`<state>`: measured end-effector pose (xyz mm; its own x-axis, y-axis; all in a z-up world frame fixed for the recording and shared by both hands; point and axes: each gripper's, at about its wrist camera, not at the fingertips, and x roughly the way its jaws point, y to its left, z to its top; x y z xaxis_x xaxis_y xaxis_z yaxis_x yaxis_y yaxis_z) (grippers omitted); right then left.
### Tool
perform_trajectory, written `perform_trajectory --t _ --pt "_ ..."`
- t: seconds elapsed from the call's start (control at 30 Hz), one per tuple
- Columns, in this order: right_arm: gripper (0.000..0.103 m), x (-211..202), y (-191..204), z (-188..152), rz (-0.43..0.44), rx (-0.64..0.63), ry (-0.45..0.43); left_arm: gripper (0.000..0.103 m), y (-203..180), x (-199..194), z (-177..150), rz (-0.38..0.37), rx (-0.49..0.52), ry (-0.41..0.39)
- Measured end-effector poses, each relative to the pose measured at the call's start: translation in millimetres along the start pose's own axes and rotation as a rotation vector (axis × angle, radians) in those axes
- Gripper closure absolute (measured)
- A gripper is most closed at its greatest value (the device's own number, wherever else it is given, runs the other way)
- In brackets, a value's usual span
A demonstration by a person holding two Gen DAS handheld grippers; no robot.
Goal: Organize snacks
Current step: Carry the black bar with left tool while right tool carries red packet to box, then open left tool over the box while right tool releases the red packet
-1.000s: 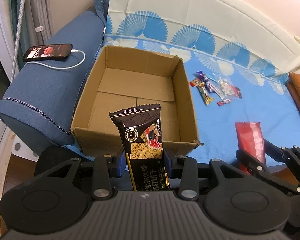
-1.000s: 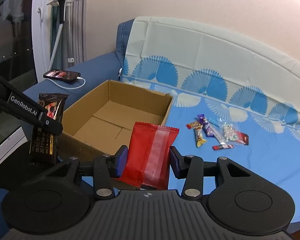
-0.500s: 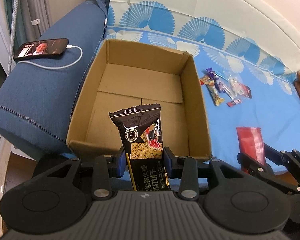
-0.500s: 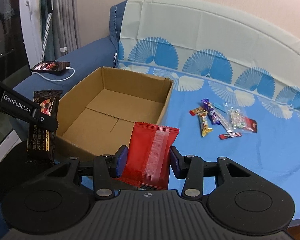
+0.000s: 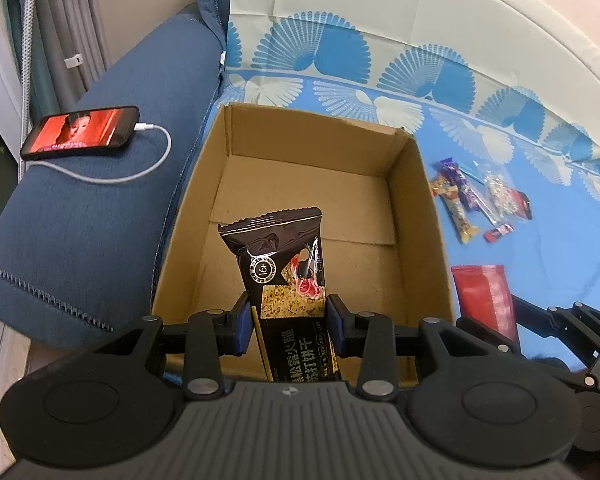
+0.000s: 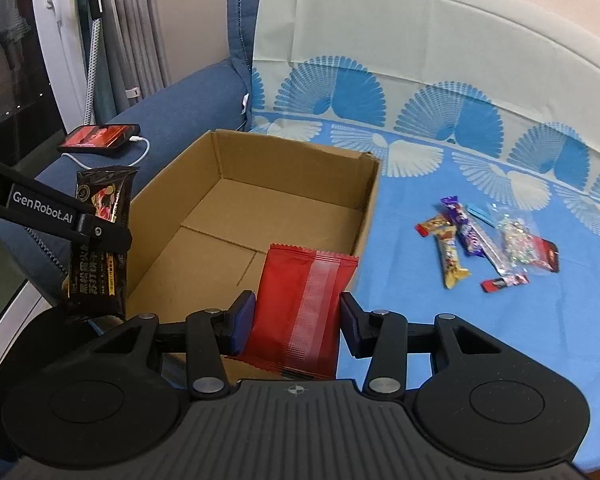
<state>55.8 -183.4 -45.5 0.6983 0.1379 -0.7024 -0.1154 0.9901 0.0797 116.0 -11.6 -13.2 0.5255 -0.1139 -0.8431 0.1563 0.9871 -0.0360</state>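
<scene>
Left gripper (image 5: pixel 288 322) clasps black biscuit pack (image 5: pixel 284 276), right gripper (image 6: pixel 296 326) clasps red packet (image 6: pixel 300 308) above cardboard box (image 5: pixel 416 216)

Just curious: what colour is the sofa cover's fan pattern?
Blue fans on the sofa cover, clearest in the right wrist view.

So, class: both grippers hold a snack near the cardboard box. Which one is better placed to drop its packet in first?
Left. The left gripper holds the black cracker packet over the cardboard box opening. The right gripper holds the red packet at the box's near right corner, less squarely over it.
</scene>
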Motion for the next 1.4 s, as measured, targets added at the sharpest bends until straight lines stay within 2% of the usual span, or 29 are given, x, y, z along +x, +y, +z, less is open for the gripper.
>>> perform_trajectory --t 0.23,0.4,0.53,0.9,1.0,1.03,1.07,1.1,1.13,1.2,1.3,1.4 --pt "0.055 39 -1 21 0.031 0.021 0.026 0.061 0 37 21 0.056 0.028 0.025" --pt "0.054 76 0 28 0.053 0.017 0.069 0.061 0 83 31 0.129 0.089 0.092" --pt "0.054 109 -1 28 0.063 0.033 0.125 0.061 5 115 36 0.170 0.094 0.152" --pt "0.054 149 -4 26 0.071 0.028 0.178 0.061 9 153 39 0.180 0.107 0.219" --pt "0.052 152 -2 27 0.067 0.010 0.166 0.060 9 158 40 0.173 0.101 0.232" --pt "0.049 153 -2 28 0.069 0.010 0.158 0.050 10 158 41 0.164 0.096 0.234" --pt "0.035 152 -2 29 0.071 0.012 0.154 0.038 11 157 43 0.150 0.090 0.237" --pt "0.019 151 -2 31 0.059 0.012 0.145 0.009 11 155 46 0.141 0.081 0.235" --pt "0.019 147 -2 33 0.045 0.007 0.129 0.000 11 150 47 0.162 0.062 0.212" --pt "0.016 137 1 37 0.015 -0.034 0.090 0.000 15 136 50 0.169 0.051 0.153" --pt "0.013 116 1 39 0.003 -0.060 0.060 0.000 18 116 46 0.175 0.051 0.144" --pt "0.011 87 3 32 0.002 -0.060 0.050 0.000 22 89 30 0.169 0.026 0.127"
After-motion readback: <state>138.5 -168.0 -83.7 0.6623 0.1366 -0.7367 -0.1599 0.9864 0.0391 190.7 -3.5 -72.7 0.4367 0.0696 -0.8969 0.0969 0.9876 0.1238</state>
